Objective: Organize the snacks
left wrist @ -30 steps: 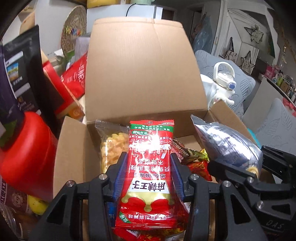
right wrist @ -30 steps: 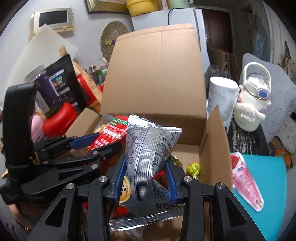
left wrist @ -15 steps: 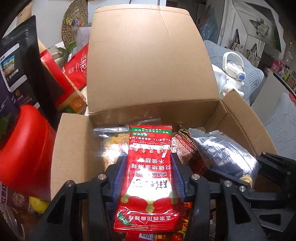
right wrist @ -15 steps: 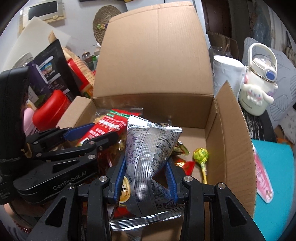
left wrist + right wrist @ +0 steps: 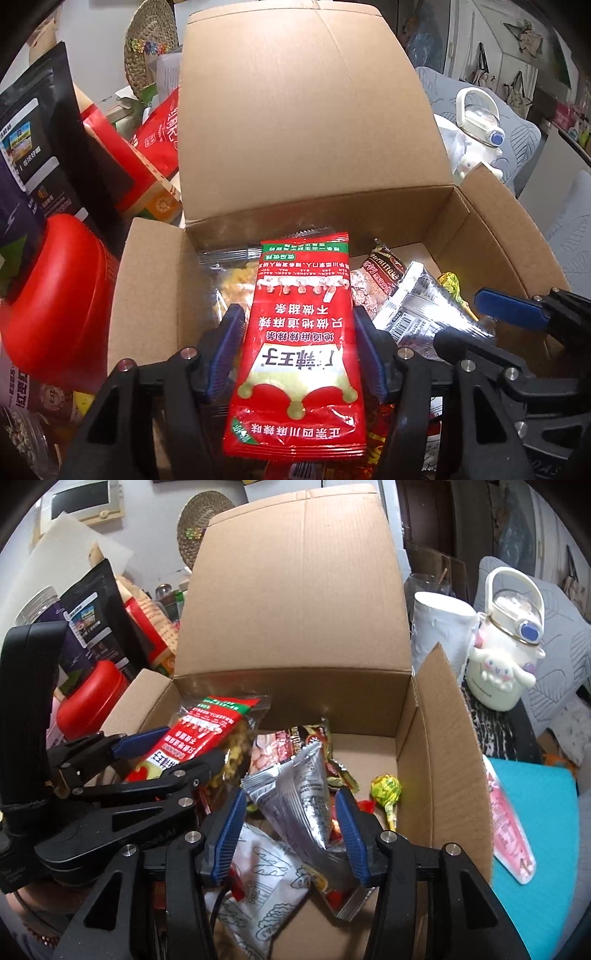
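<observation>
Over the open cardboard box (image 5: 480, 236), the left gripper (image 5: 299, 354) pinches a red packet (image 5: 301, 332), long axis running toward the back wall. Beside it, the right gripper (image 5: 291, 827) has spread wide, its silver packet (image 5: 306, 805) lying loose between the fingers, tilted. Letting go carelessly could, I judge, drop the red packet onto the lollipop (image 5: 386, 794) or leave it standing crooked against the other snacks.

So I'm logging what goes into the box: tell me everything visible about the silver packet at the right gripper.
The silver packet is a crinkled foil pouch with small black print, a barcode and crimped, serrated end seals. It lies tilted between the right gripper fingers, which look parted, so a grip cannot be confirmed. It sits inside the cardboard box, over other snack packets, its near end beside a white printed packet.
</observation>
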The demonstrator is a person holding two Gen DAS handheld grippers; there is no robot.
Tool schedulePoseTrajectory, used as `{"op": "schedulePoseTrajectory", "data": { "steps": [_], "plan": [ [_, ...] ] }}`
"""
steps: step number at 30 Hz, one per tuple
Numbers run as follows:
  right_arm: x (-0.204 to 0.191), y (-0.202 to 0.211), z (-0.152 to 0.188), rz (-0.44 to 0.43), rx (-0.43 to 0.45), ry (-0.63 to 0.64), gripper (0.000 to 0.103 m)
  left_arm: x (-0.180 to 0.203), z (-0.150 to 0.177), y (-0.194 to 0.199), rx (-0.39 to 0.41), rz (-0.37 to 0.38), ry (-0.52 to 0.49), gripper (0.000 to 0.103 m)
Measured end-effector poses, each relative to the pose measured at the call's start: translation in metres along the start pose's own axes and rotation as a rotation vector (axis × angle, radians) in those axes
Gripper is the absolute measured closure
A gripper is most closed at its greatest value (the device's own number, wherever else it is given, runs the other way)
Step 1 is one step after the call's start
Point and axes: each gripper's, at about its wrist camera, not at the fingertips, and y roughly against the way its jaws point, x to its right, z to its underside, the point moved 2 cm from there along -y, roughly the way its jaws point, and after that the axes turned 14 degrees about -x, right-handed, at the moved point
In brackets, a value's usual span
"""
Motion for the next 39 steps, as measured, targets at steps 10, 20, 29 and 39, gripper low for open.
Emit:
{"op": "schedulePoseTrajectory", "data": {
  "steps": [10,20,29,39],
  "plan": [
    [-0.002,0.025,0.013,0.06,0.061,-0.021,0.053,0.005,0.004,0.021,0.046,0.023,-0.004,0.045],
    [-0.011,0.095,0.023,0.101,0.2,-0.027,0.053,0.009,0.013,0.084,0.152,0.032,-0.003,0.045],
    [-0.043,0.171,0.046,0.137,0.353,0.02,0.053,0.011,0.036,0.172,0.31,0.018,-0.003,0.044],
    [-0.077,0.223,0.099,0.168,0.456,0.053,0.053,0.011,0.094,0.231,0.413,0.008,0.013,0.032]
  ]
}}
